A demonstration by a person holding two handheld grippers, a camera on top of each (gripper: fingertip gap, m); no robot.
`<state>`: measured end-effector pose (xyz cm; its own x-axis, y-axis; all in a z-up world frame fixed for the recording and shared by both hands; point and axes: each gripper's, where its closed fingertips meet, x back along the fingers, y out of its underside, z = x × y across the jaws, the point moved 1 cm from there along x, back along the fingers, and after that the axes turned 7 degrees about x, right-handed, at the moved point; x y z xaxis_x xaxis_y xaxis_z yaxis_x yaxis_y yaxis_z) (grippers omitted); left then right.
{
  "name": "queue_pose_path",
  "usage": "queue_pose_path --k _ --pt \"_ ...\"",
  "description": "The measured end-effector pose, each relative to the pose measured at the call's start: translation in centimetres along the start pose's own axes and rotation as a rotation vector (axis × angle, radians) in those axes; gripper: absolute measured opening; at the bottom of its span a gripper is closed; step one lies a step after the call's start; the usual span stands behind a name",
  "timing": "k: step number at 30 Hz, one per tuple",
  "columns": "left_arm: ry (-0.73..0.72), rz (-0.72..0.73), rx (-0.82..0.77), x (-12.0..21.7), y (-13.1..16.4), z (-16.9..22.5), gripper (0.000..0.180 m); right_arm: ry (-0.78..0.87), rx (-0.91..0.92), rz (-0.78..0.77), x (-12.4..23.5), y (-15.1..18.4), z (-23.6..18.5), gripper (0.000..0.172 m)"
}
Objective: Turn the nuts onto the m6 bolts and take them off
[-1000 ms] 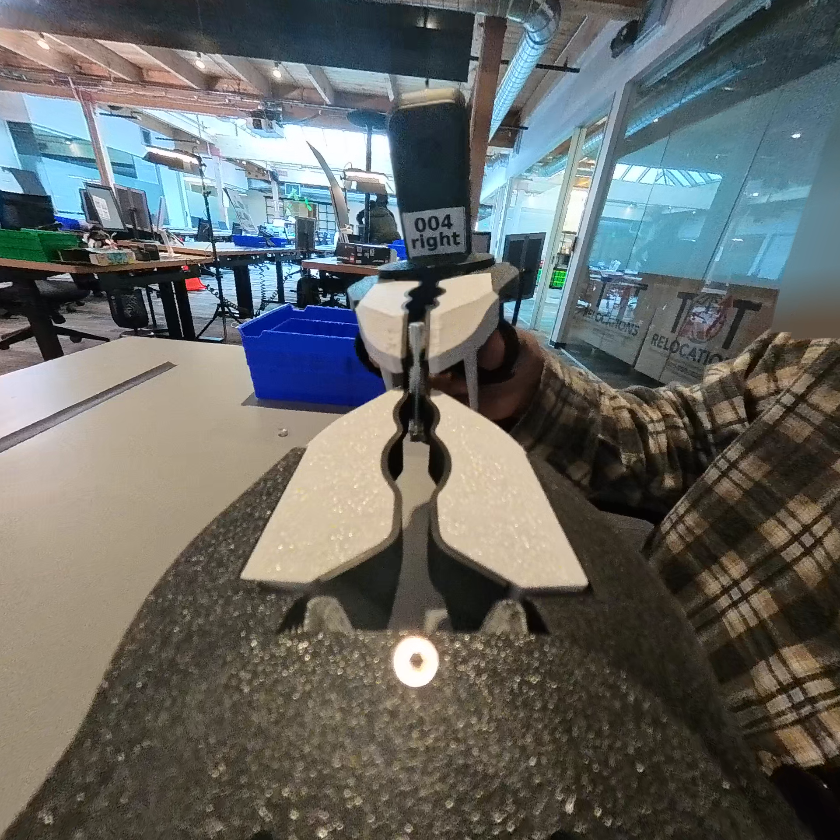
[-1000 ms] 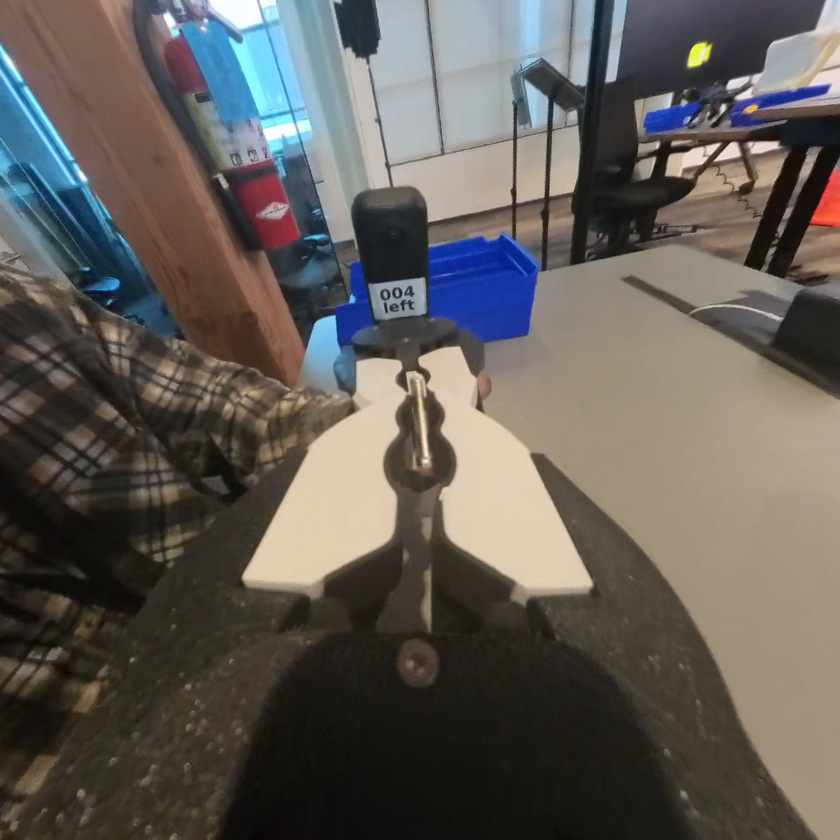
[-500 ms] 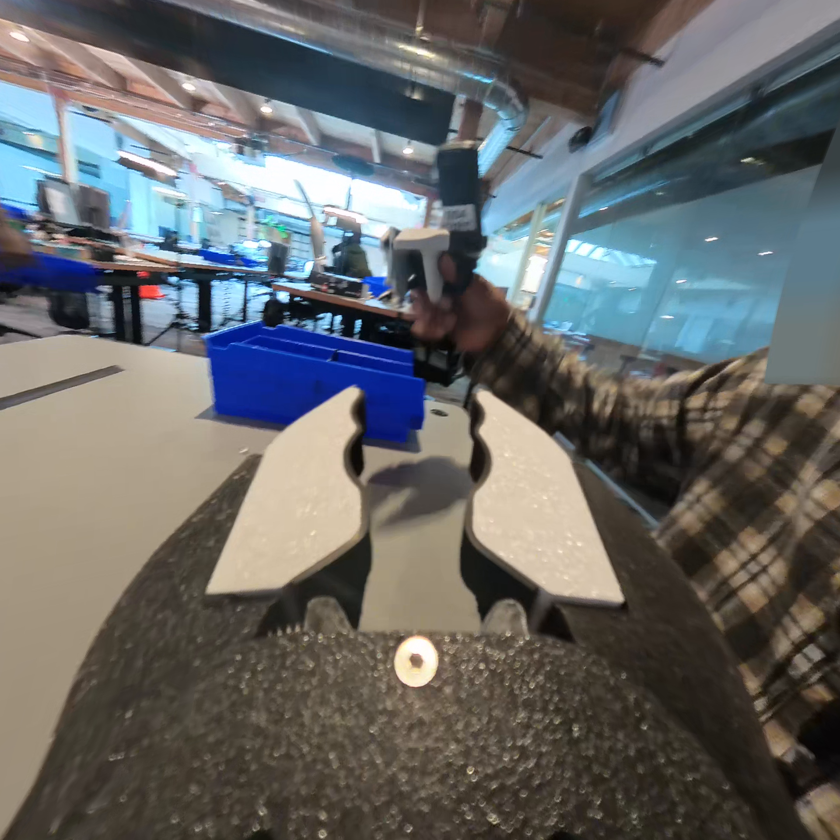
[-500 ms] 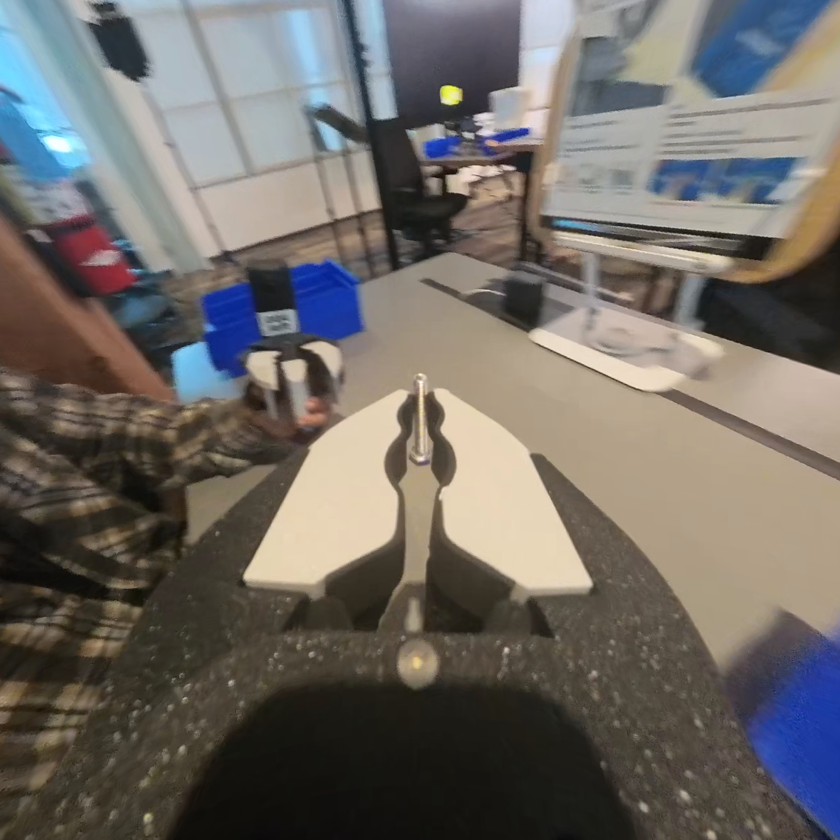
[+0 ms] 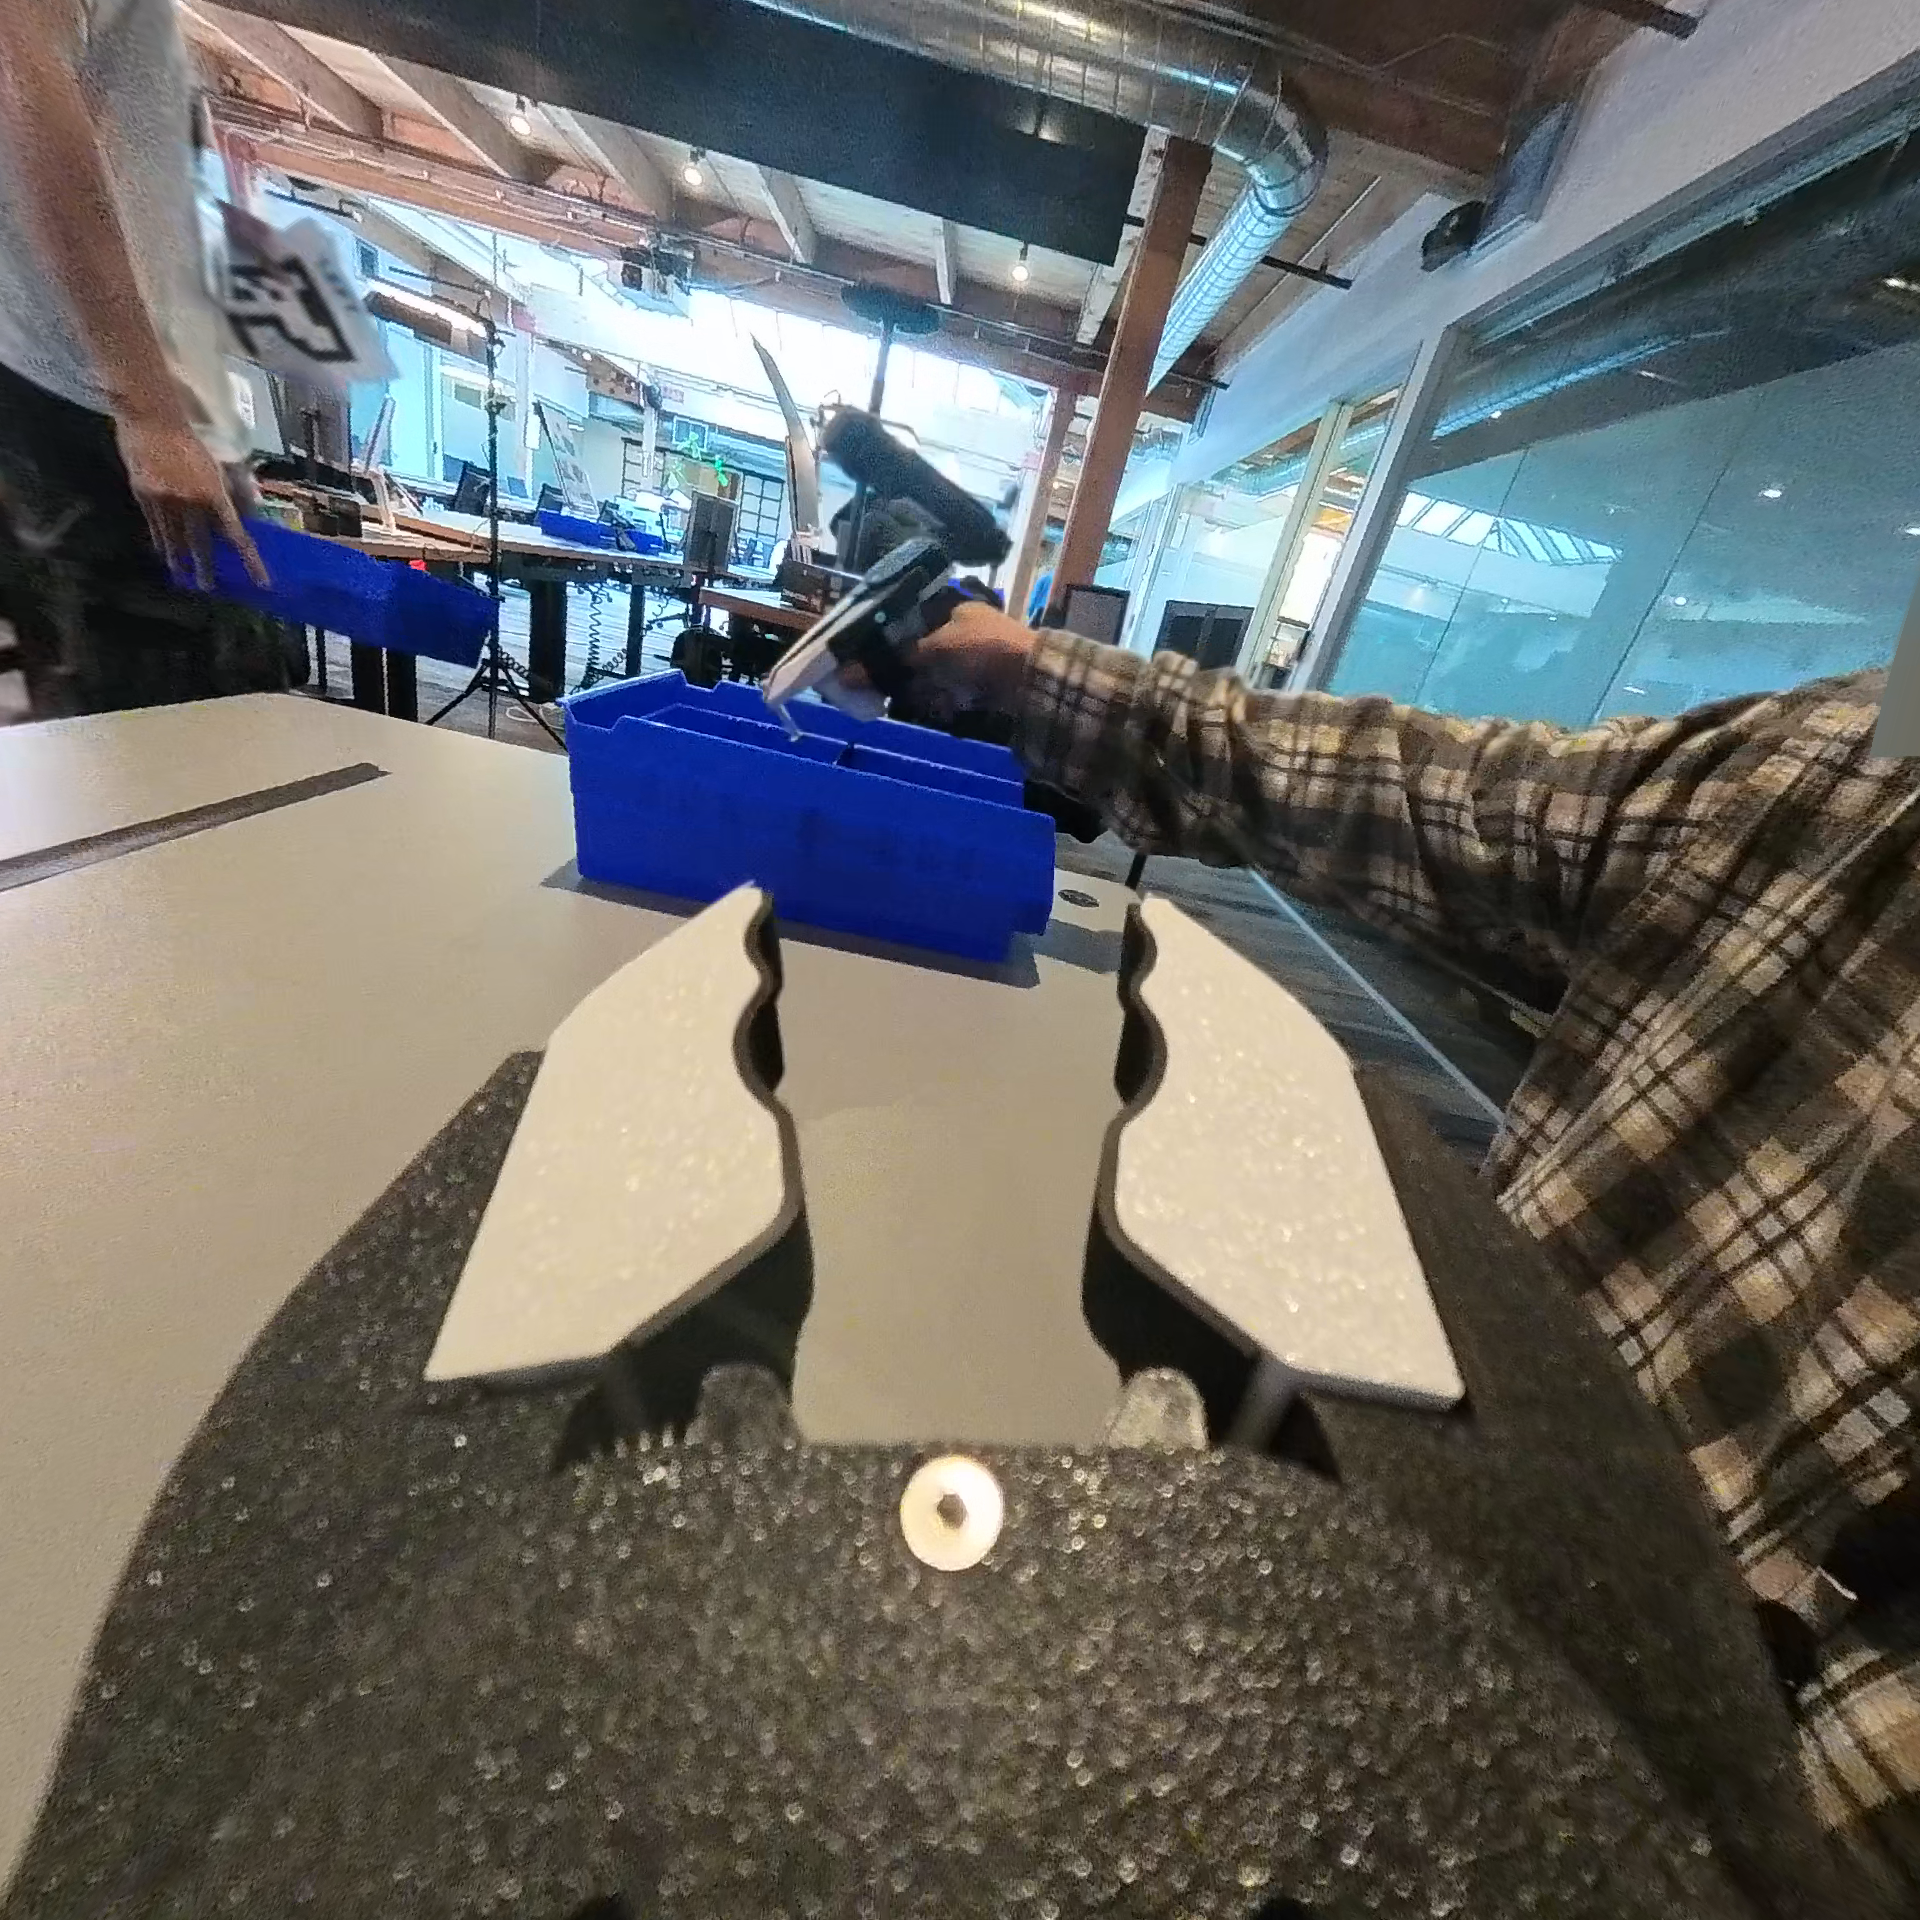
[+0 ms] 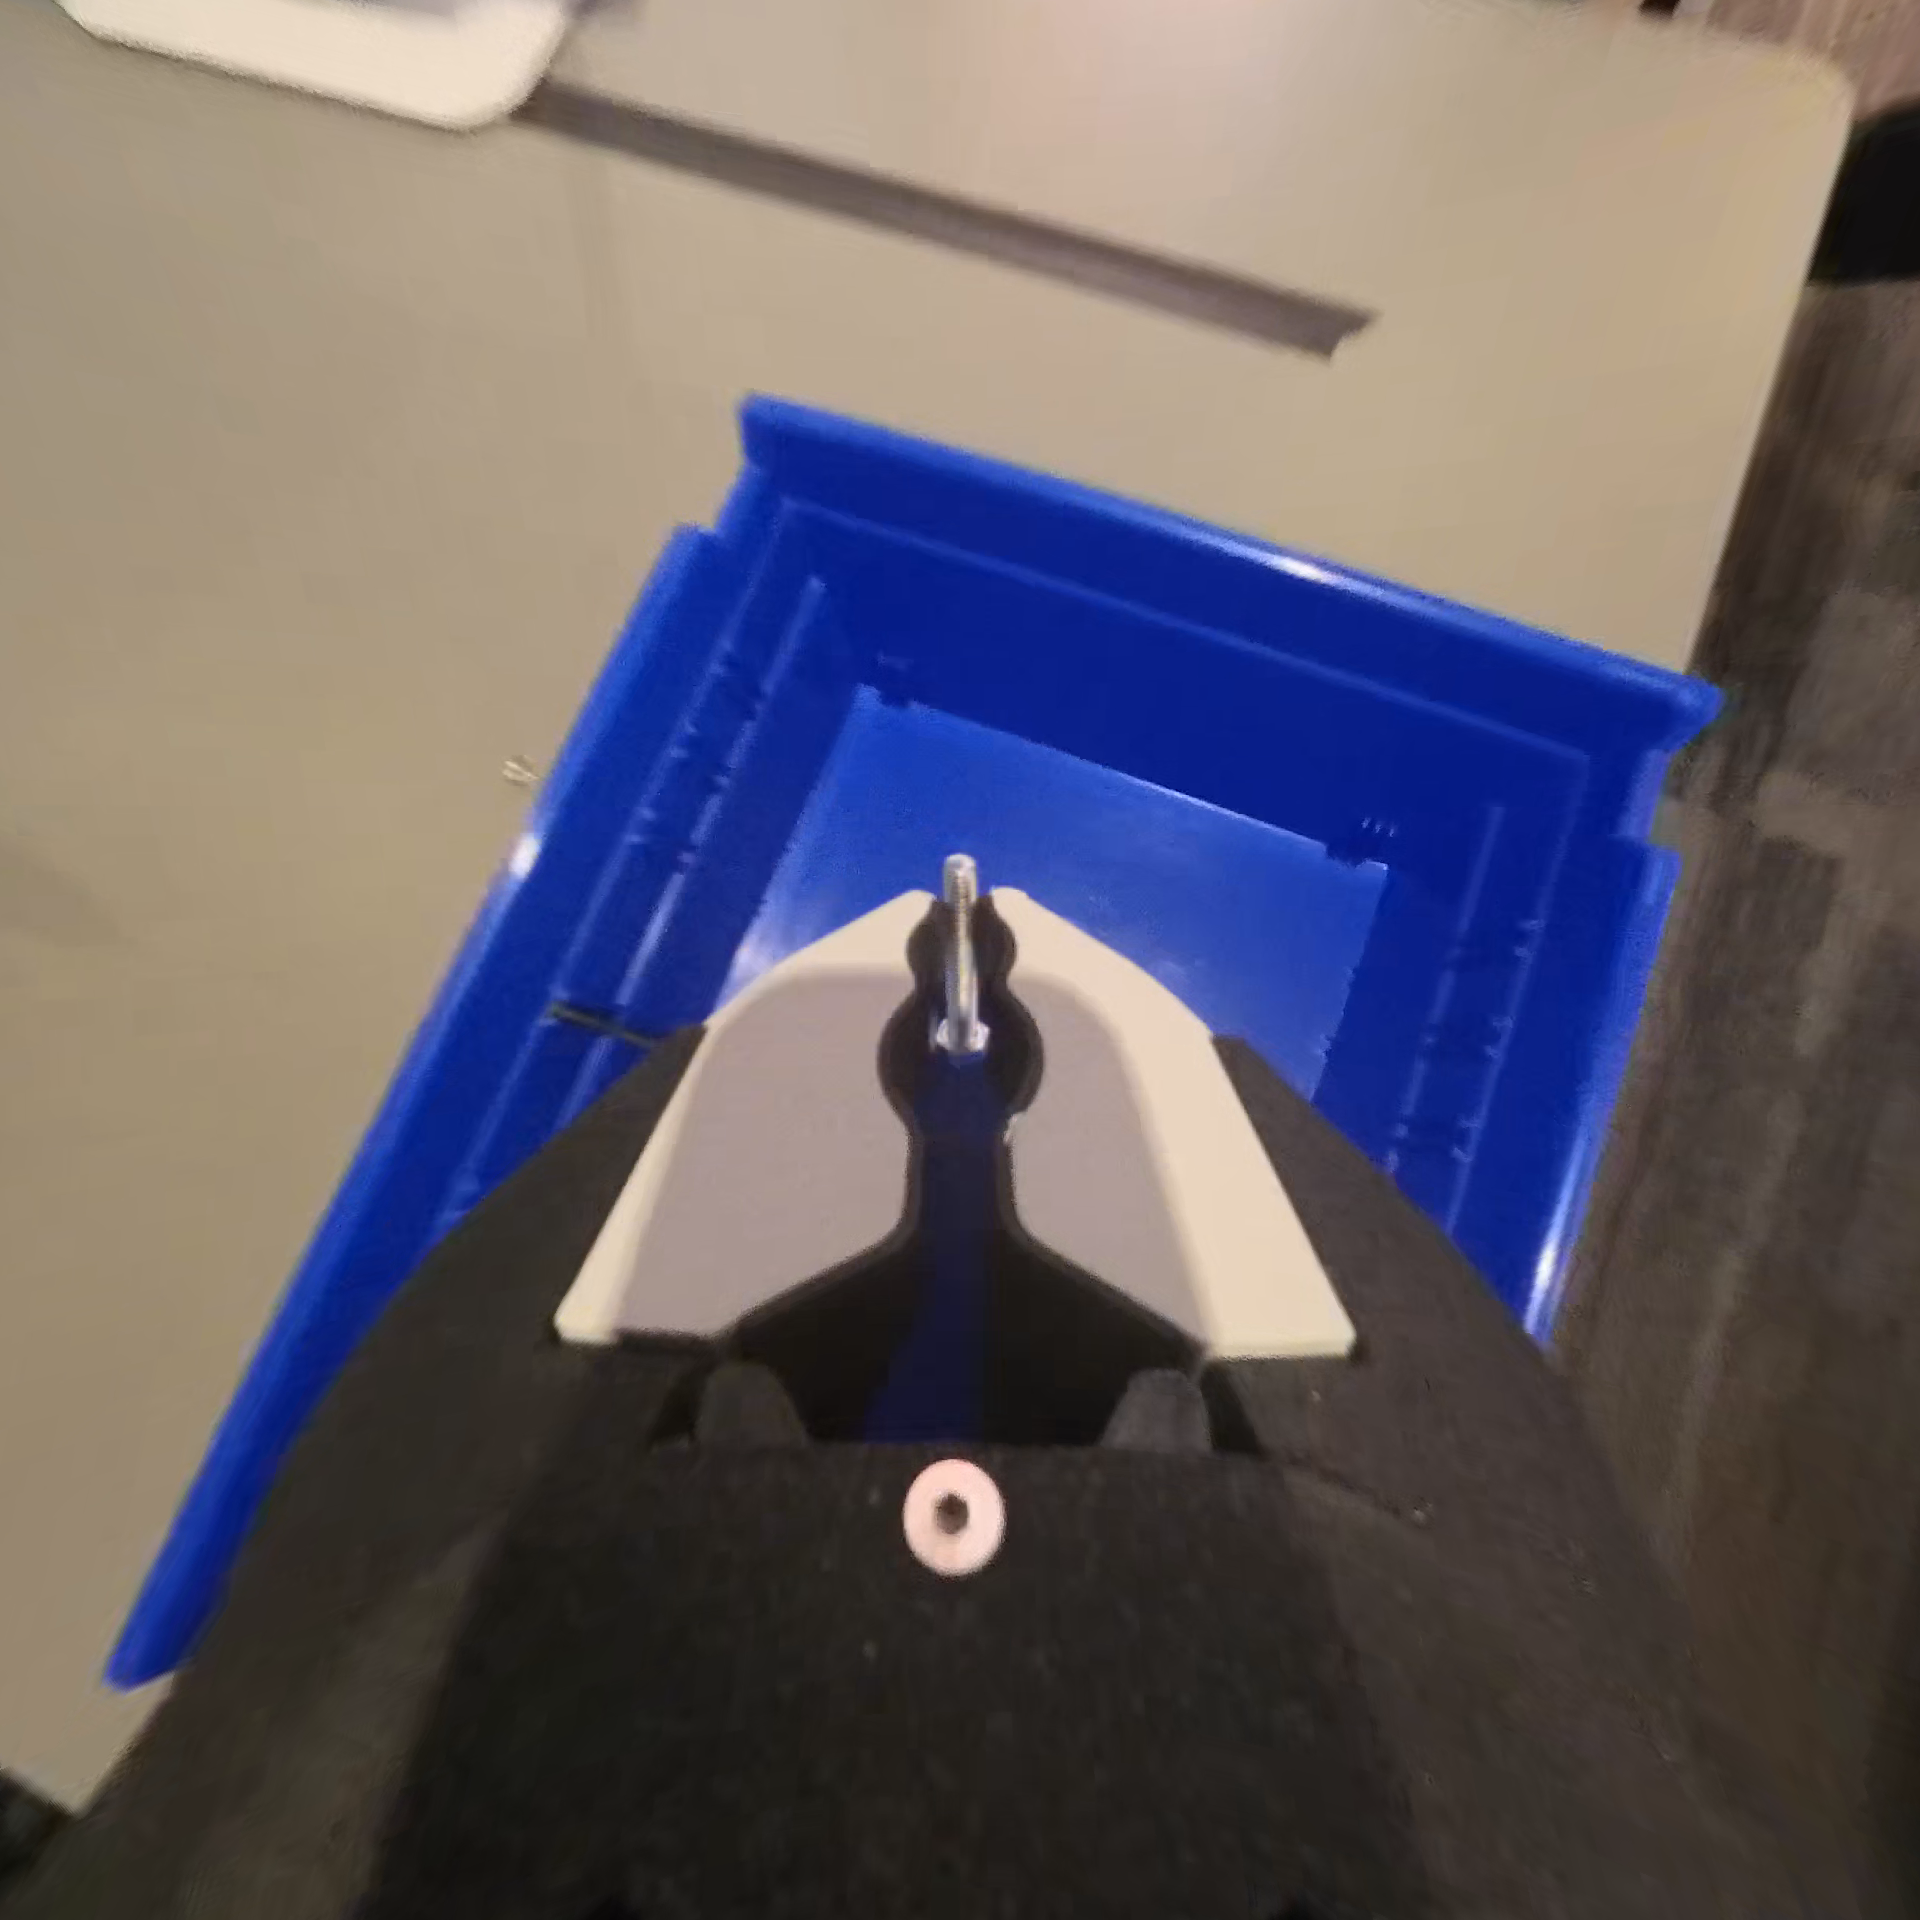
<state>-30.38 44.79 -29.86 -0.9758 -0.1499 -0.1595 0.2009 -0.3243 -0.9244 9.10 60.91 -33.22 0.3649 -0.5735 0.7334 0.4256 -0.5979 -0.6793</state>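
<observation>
A: Bolt — a slim silver threaded pin at centre frame in the right wrist view, clamped between the pads of the right claw. Where does it sit?

B: Over the open blue bin on the grey bench, above the bin's floor. The head lies back in the notch between the pads; the threaded tip juts past the fingertips.

A: Long axis?

B: Along the claw's own line, pointing toward the top of the frame, into the bin.

A: Handling?

B: By judgement, light, rigid and smooth; likely to pivot if gripped at a single point. Best held across the shank, near the head.

A: And the left claw?

B: Spread wide and bare — only bench shows between its pads.
</observation>
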Motion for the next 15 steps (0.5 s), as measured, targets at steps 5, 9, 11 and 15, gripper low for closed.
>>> queue_pose_path --k 5,9,11,15 --pt "0.003 -0.013 -0.003 0.1 0.1 0.0 0.061 -0.004 0.008 -0.13 -1.8 1.2 1.0 0.023" --pt "0.006 -0.014 -0.001 0.3 -0.1 0.1 0.061 -0.015 0.177 -0.078 0.0 -2.4 -0.9 0.03" --pt "0.007 -0.012 -0.001 0.3 -0.2 0.1 0.061 -0.057 0.359 -0.068 0.8 -4.9 -3.4 0.036" --pt "-0.001 -0.01 -0.017 0.5 -0.4 0.2 0.061 -0.138 0.756 -0.172 0.1 -7.5 -9.3 0.045"
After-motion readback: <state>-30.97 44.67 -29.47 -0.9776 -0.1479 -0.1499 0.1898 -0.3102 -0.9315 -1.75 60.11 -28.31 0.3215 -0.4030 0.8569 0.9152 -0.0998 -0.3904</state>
